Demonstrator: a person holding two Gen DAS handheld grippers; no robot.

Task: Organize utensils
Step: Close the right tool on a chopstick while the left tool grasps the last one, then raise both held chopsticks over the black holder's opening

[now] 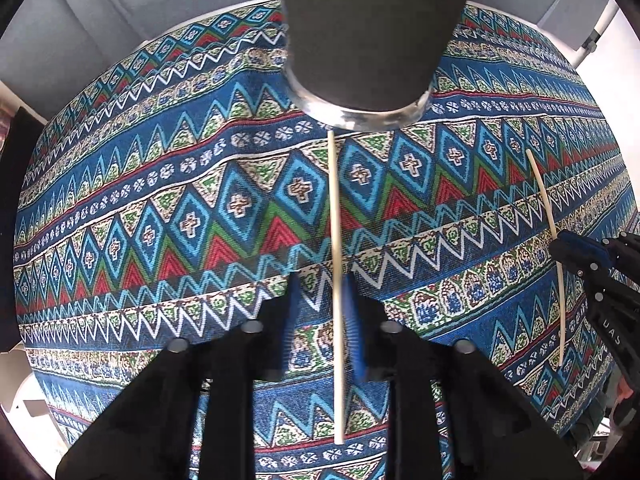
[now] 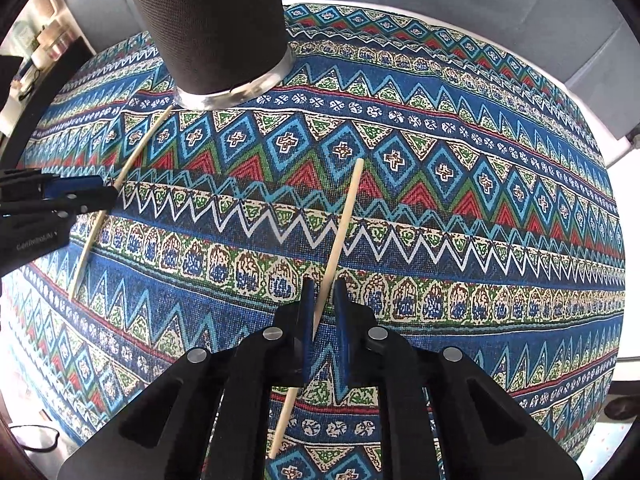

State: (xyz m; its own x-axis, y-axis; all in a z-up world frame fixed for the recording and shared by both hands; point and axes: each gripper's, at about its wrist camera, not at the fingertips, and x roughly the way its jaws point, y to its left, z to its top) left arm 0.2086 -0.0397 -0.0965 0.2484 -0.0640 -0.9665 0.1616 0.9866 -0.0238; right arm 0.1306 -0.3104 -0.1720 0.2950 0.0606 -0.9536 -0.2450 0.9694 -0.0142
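On the patterned tablecloth (image 1: 160, 208), two pale chopsticks are in play, one per hand; the left gripper (image 1: 322, 320) straddles the left chopstick (image 1: 335, 216), which lies against its right blue pad while the other pad looks a shade clear, so I read these fingers as all but together on the stick and call it gripped; the right gripper (image 2: 322, 316) has the right chopstick (image 2: 340, 232) threaded between its blue pads near the stick's middle, fingers drawn close around it, though a sliver of cloth shows either side. Both sticks point away toward the far side, where the dark mesh holder (image 2: 208, 28) stands on its shiny metal base, left of centre from the right hand's view; the left stick's far tip nearly reaches that base. Holding each near the middle keeps it balanced for tipping upright, I'd judge; next comes the lift and the drop into the holder. The risk: thin, smooth sticks swivelling in such narrow pads.
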